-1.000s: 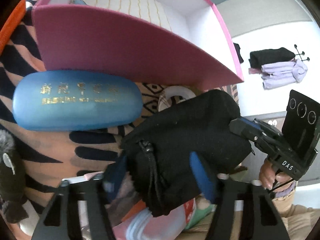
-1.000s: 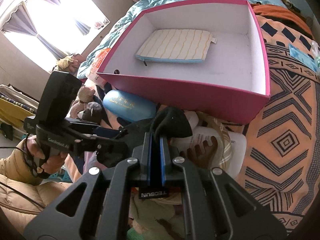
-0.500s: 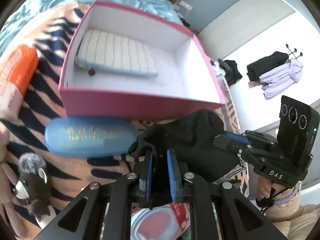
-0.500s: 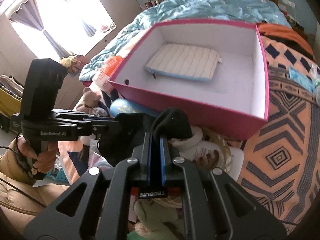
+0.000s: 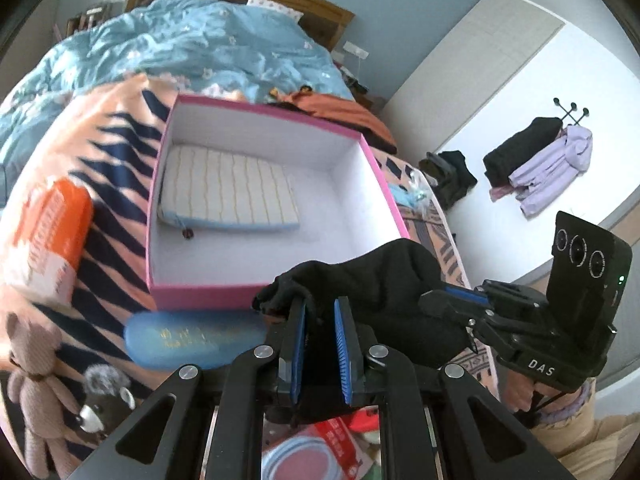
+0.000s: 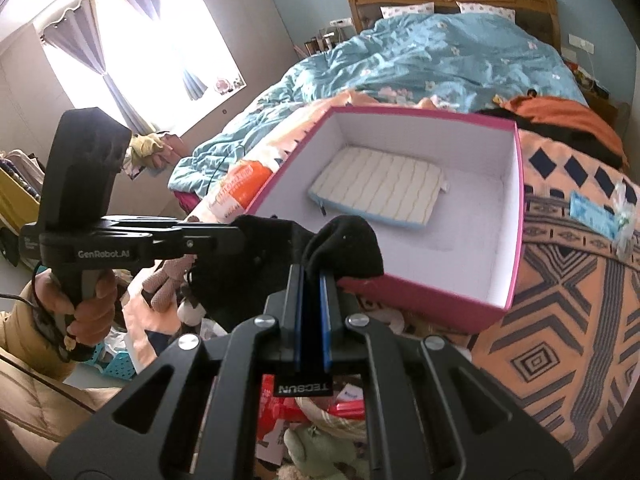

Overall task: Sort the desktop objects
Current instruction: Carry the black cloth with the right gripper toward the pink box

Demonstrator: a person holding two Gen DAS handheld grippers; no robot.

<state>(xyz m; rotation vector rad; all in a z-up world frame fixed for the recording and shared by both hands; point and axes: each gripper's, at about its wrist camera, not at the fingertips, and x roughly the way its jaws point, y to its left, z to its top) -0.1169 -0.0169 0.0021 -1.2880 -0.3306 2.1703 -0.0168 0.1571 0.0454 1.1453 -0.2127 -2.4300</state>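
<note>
A black cloth pouch hangs in the air just in front of the pink box, near its front wall. My left gripper is shut on the pouch's left end, with black fabric between its blue pads. My right gripper is shut on the other end of the black pouch. Each gripper shows in the other's view: the right gripper and the left gripper. Inside the box lies a striped cream pouch, leaving bare white floor on its right half.
A blue glasses case lies on the patterned blanket in front of the box. An orange pack sits to the left, and two small teddy bears lie at the lower left. Cluttered packets sit below the grippers. A person's hand holds the left gripper.
The left gripper, open around the pouch a second ago, has shut on it. Both grippers have risen with the pouch, so the box is now seen from above.
</note>
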